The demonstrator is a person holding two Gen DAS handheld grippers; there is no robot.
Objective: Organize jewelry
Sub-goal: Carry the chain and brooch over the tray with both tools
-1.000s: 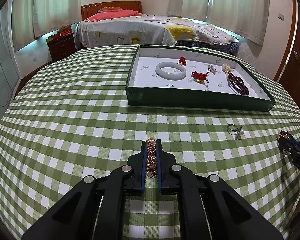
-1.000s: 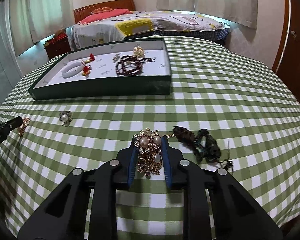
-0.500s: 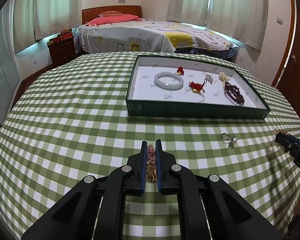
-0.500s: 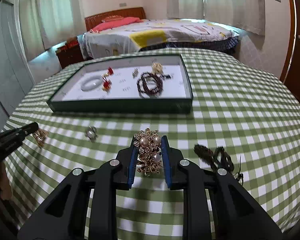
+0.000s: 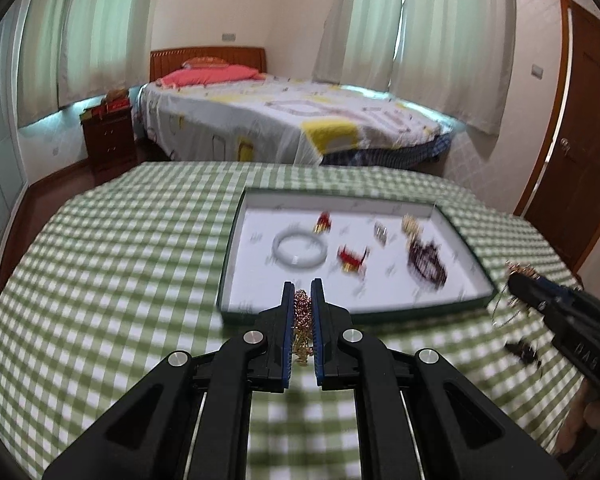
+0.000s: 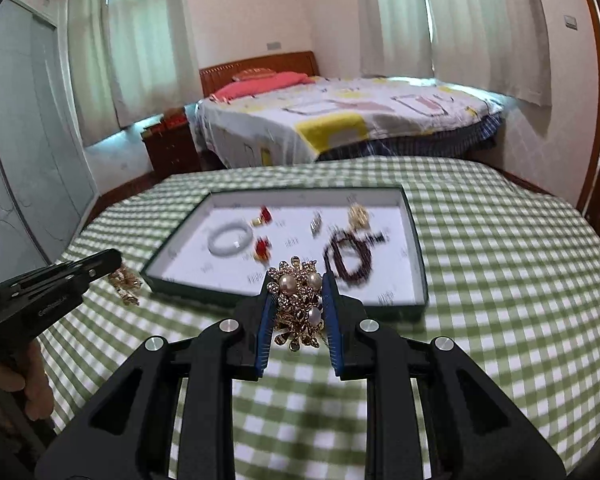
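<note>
My left gripper (image 5: 301,294) is shut on a thin gold chain (image 5: 302,320) that hangs between its blue pads, raised above the table near the front wall of the green tray (image 5: 384,312). My right gripper (image 6: 298,286) is shut on a gold pearl brooch (image 6: 298,300), also lifted, in front of the same tray (image 6: 204,292). Inside the tray lie a pale jade bangle (image 5: 299,251), red charms (image 5: 350,258) and a dark bead bracelet (image 5: 426,264). In the right wrist view the left gripper (image 6: 114,262) shows at the left with the chain (image 6: 126,284) dangling.
A green checked cloth (image 6: 500,280) covers the round table. Dark jewelry (image 5: 522,350) lies on the cloth under the right gripper (image 5: 516,278). A hand (image 6: 28,376) holds the left tool. Beyond the table stand a bed (image 5: 284,120), a nightstand (image 5: 108,140) and a wooden door (image 5: 576,152).
Both grippers have risen off the cloth with their pieces still held, and the views have tipped up toward the tray. The dark jewelry has dropped out of the right wrist view.
</note>
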